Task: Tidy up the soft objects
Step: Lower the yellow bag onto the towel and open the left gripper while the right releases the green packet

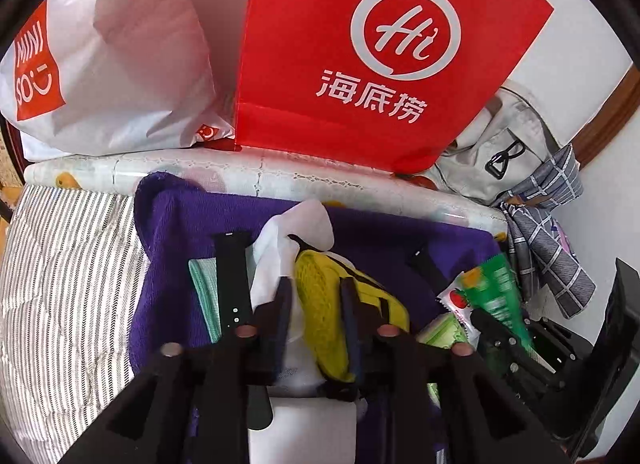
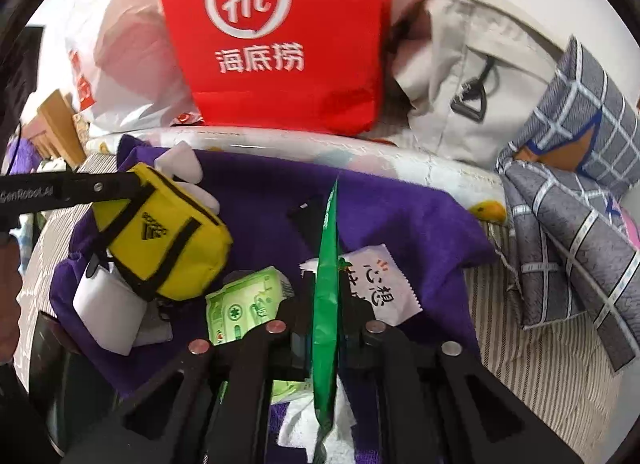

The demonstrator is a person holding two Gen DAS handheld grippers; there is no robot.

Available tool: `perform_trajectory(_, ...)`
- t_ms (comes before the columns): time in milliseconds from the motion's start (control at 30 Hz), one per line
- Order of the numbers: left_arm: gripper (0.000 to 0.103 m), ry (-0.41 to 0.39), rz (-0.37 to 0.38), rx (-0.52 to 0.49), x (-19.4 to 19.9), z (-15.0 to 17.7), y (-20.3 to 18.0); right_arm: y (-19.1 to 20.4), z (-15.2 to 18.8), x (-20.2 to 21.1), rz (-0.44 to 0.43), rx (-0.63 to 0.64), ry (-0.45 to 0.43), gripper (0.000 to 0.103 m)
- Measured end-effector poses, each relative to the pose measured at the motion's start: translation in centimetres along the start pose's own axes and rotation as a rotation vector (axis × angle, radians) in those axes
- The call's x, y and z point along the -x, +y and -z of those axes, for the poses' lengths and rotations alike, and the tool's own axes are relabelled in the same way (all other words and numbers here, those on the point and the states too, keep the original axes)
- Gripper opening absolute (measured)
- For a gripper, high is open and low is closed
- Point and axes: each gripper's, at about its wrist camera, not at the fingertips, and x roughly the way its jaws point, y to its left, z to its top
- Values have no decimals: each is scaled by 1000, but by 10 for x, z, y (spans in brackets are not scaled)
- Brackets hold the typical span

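Note:
A yellow zip pouch (image 1: 320, 288) (image 2: 172, 240) lies tilted on a purple towel (image 1: 180, 232) (image 2: 400, 216), leaning on a white roll (image 2: 108, 312). My left gripper (image 1: 316, 298) straddles the pouch's top from above. A sliver of white shows beside one finger (image 1: 285, 304), so the pads do not press it. A green packet (image 2: 326, 304) (image 1: 496, 288) stands edge-on between the fingers of my right gripper (image 2: 326, 288), with thin gaps on both sides. A green tissue pack (image 2: 244, 304) and a white sachet (image 2: 384, 284) lie under it.
A red paper bag (image 1: 380, 56), a white shopping bag (image 1: 100, 64) and a pale canvas bag (image 2: 460, 104) stand behind the towel. Grey checked cloth (image 2: 560, 192) lies right, on striped bedding (image 1: 60, 264). A black strap (image 1: 232, 276) and a white cloth (image 1: 304, 220) rest on the towel.

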Motion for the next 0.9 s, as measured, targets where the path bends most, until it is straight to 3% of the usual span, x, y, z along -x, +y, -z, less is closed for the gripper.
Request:
perform_trajectory(33,33,-3,0,-3,1,0,-1,2,-1,4,2,9,-16,29)
perform_trajectory(100,45,-8,-10,-12,6,-1,-2,6,-2,14,-4,31,-53,54)
perform_trajectory(133,55,-13,-14,-13,8,-1,-2,8,-3,17,-7,36,-62,56)
perform_trajectory(433,60,-59,-49,-2,36,4,2,16,11,49,-14,22,-77,56)
perform_trajectory(567,60,-76,-54,-8,58,25,2,21,28,79,-12,8,-86,59)
perform_trajectory(667,60,-85,-48,-45,78,42,-6,27,43,105,40,-7,-107,72)
perform_trajectory(767,68,-120,-70,-76,107,65,-15,30,60,131,38,-23,-116,73)
perform_trajectory(900,69,-151,-75,-80,139,98,-20,33,85,166,28,-56,-122,73)
